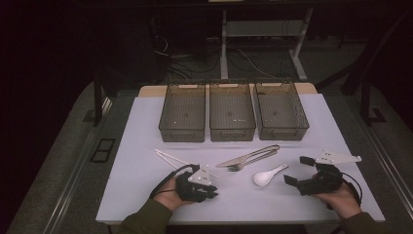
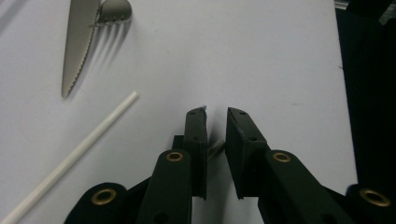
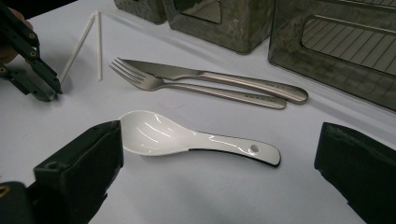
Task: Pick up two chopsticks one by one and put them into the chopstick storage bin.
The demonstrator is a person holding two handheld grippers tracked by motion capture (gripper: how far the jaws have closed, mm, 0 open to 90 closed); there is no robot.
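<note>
- Facing the white ceramic spoon (image 3: 187, 140) – centre of the right gripper view, handle pointing right – the right gripper (image 3: 219, 177) stands wide open, empty.
- Left gripper (image 2: 215, 140) nearly closed, empty, beside a white chopstick (image 2: 74, 158).

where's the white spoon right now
The white spoon lies on the table in the high view, just left of the right gripper and below the knife and fork.

High view looks down; gripper views (close, low) share the knife (image 2: 77, 44).
</note>
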